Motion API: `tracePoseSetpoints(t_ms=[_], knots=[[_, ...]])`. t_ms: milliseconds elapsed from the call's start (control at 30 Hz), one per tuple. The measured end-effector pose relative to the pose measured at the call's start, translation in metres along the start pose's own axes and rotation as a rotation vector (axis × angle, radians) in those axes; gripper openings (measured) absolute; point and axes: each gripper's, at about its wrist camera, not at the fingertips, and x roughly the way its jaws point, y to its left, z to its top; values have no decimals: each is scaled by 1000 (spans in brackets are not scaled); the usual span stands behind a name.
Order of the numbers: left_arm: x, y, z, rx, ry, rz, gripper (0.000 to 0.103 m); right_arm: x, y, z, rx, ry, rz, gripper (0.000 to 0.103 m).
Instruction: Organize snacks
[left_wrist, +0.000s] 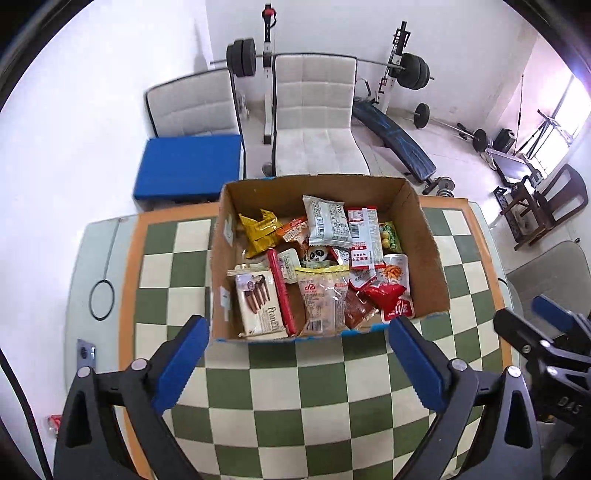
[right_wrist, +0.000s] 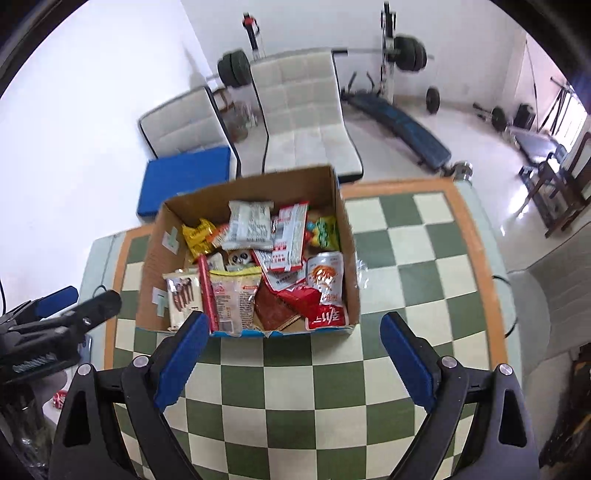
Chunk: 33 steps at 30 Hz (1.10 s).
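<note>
1. The snacks sit piled in an open brown cardboard box (left_wrist: 424, 236) that stands on the green-and-cream checkered counter (left_wrist: 295, 387), toward its far edge. Keeping everything in one open-topped container leaves each packet reachable from above.
2. The left claw (left_wrist: 297, 341) hangs over the counter just in front of the box's near wall, its blue-padded jaws spread wide with nothing between them. Its opening roughly spans the box front, which reads as a ready stance before reaching in.
3. The right claw (right_wrist: 295, 338) is likewise wide apart and empty, held just short of the box and lined up with its right half. Each claw shows at the edge of the other's view, so the two are side by side, each covering its own part of the box.
4. A cream box of chocolate wafer sticks (left_wrist: 258, 306) lies flat against the left wall, with a long red stick packet (left_wrist: 282, 291) along its right side; flat, rigid items like these look easiest to pinch by an edge.
5. A red-and-white pouch (left_wrist: 393, 302) leans in the near right corner, closest to the right claw.
6. A white wrapped pastry packet (left_wrist: 327, 221) and a crumpled yellow foil bag (left_wrist: 260, 230) rest on top at the back; loose wrappers there would probably shift if pushed.
</note>
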Motion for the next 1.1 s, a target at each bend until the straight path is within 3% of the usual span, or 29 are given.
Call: tracePoseSetpoints(t_ms=[133,333,433,567,833,1100], knots=[[-30,-8,-19,7,-39,-41,100,-43,5,-14,-15,-58,-3,96],[-82,-9,-42,-7,-123,-10,100,-104,12,-37,-42,-147,-19,97],[-113,-8,-51,-21,-205,21,100,-129,15,-48,-57,-179,-21,97],[-147,-9,-62,-47,-294,120,100,-163,19,-59,-56,-224,-4,97],[-169,-10,-77,-71,-308,93,100,-208,29,-76,-82,-281,-6,97],[-158,-24,-83,-46,-295,94,100,-207,27,-79,-83,-315,-69,98]])
